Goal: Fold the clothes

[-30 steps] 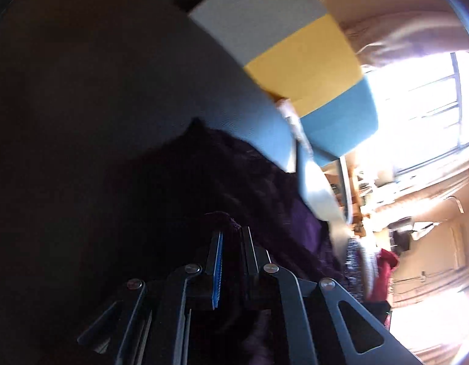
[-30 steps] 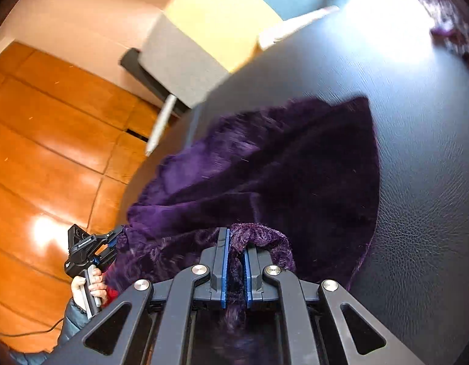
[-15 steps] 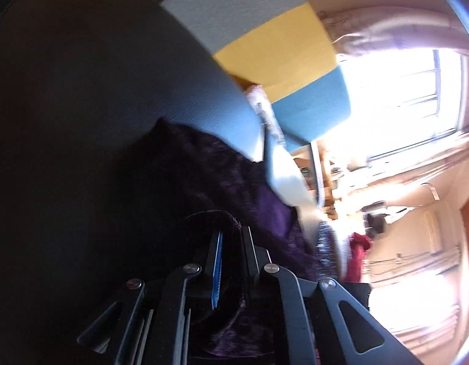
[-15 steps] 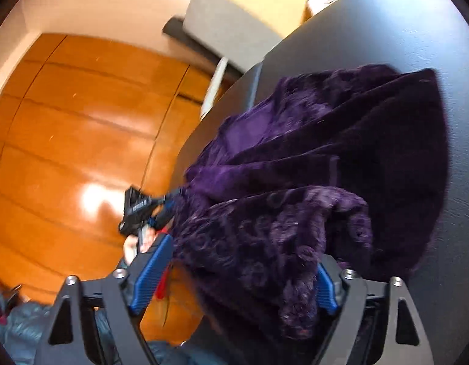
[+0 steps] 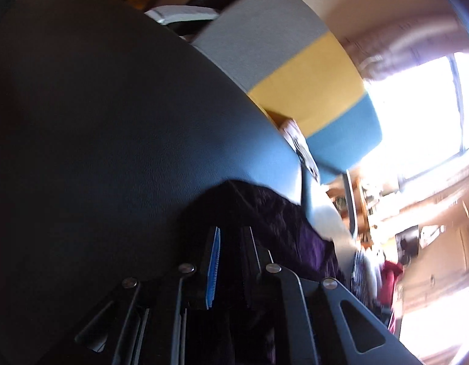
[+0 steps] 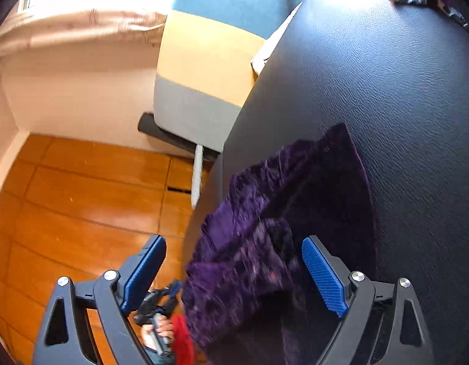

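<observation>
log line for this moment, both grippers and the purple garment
left gripper: jaws opening, narrow | right gripper: jaws opened wide | purple garment: released, on black table

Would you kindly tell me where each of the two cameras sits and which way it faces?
Left wrist: on the left claw, looking across the black table toward a bright window; its narrow jaws hold purple fabric.
Right wrist: on the right claw, jaws wide, looking down at the purple garment, wooden floor, a hand.
Shared: garment, table, striped cushion.

surface: black table (image 6: 401, 97) | on it: purple garment (image 6: 310, 188) (edge overhanging)
</observation>
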A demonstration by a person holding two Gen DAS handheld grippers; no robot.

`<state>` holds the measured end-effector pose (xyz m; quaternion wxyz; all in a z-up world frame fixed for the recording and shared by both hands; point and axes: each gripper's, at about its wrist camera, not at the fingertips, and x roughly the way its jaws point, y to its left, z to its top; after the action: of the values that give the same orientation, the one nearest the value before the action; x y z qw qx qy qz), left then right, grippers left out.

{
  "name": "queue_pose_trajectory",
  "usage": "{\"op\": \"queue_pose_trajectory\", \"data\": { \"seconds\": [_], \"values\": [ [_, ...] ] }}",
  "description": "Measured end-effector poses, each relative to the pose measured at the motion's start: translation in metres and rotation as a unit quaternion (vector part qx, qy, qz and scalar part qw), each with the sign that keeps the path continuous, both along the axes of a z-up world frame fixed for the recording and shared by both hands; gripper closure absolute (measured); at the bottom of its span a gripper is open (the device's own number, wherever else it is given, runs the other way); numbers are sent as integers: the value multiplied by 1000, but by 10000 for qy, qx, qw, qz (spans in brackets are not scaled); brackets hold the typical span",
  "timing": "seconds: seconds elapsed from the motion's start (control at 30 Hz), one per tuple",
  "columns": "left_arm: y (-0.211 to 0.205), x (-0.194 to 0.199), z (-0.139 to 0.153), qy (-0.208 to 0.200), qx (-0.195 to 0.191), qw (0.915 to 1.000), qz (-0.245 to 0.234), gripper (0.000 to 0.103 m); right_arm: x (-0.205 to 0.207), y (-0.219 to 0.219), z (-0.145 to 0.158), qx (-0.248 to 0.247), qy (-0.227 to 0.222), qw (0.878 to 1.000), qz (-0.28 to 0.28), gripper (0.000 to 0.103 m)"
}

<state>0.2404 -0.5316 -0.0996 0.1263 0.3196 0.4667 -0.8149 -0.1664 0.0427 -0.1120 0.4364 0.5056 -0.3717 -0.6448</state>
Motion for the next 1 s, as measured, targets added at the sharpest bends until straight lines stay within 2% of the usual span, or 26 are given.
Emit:
{"op": "queue_pose_trajectory", "data": {
  "seconds": [0.07,0.13,0.27,0.33,0.47,0.57,0.67,0.7,0.73,0.9,1.0],
  "values": [
    [17,8,10,104,-112,9995,-275,81,8,2,3,46,102,9999,75,9],
    [32,12,13,189,-126,9985,-488,71,15,2,8,79,194,9996,164,8],
    [54,12,16,83,-415,9971,-628,69,41,-2,16,175,370,9982,435,6],
    [56,-1,14,34,-440,9964,-720,58,51,-1,24,208,474,9969,598,6],
    [60,-23,11,-173,-574,9929,-1026,55,69,-10,31,168,552,9936,972,3],
    [73,-46,0,-570,-826,9866,-1283,55,79,-26,28,209,491,9910,1224,2],
    [84,-55,-2,-659,-915,9810,-1576,64,84,-38,23,374,370,9883,1433,1],
    [86,-56,-2,-657,-960,9793,-1655,85,86,-41,22,409,366,9872,1495,1],
    [89,-56,-2,-655,-1004,9776,-1733,92,88,-45,21,455,362,9859,1566,0],
    [94,-50,16,-211,-947,9771,-1895,95,91,-71,26,580,344,9795,1898,0],
    [89,-46,26,256,-630,9787,-1936,95,95,-95,31,565,428,9705,2303,0]
  ]
}}
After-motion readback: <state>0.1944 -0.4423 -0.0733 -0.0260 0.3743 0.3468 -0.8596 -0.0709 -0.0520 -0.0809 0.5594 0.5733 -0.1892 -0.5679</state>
